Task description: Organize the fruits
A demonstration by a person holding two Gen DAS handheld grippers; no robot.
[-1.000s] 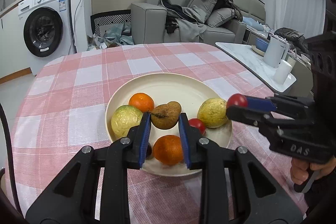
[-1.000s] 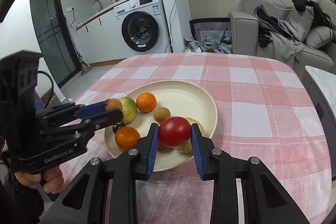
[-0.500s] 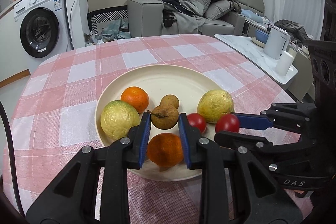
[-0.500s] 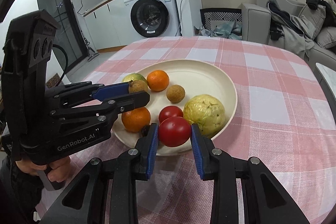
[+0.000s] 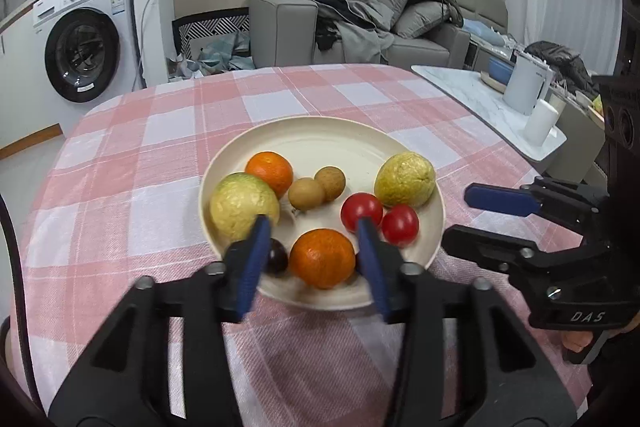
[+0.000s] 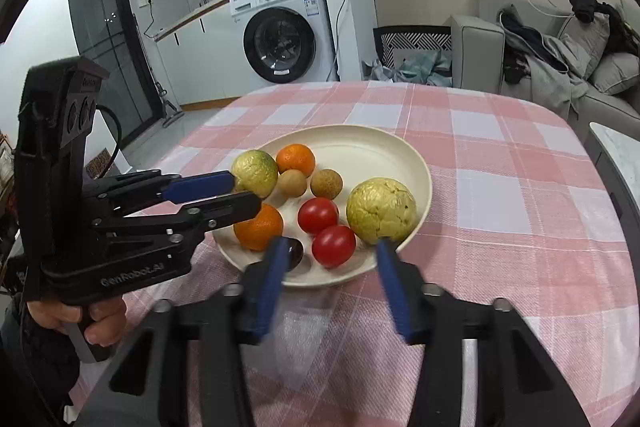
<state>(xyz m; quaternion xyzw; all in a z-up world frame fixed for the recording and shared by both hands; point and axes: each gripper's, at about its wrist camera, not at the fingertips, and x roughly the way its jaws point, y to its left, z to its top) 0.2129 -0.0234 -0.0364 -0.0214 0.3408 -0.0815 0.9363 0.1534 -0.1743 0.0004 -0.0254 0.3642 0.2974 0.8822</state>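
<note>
On the desk (image 5: 120,187), all fruit sits in the plate (image 5: 320,135). Both my left claw (image 5: 310,239) and right claw (image 6: 332,259) are released; careless withdrawal could nudge the near tomato (image 6: 334,245) over the rim.

Looking along my left gripper (image 5: 310,227), I see its blue-padded jaws spread wide and holding nothing, just above the near edge of a cream plate (image 5: 320,135) on a pink checked tablecloth (image 5: 120,187). On the plate lie two oranges (image 5: 322,258), two tomatoes (image 5: 400,224) touching each other, two yellow-green fruits (image 5: 405,179), two small brown fruits (image 5: 306,193) and one dark fruit (image 5: 277,255). My right gripper (image 5: 476,215) hangs beside the plate, jaws apart.
</note>
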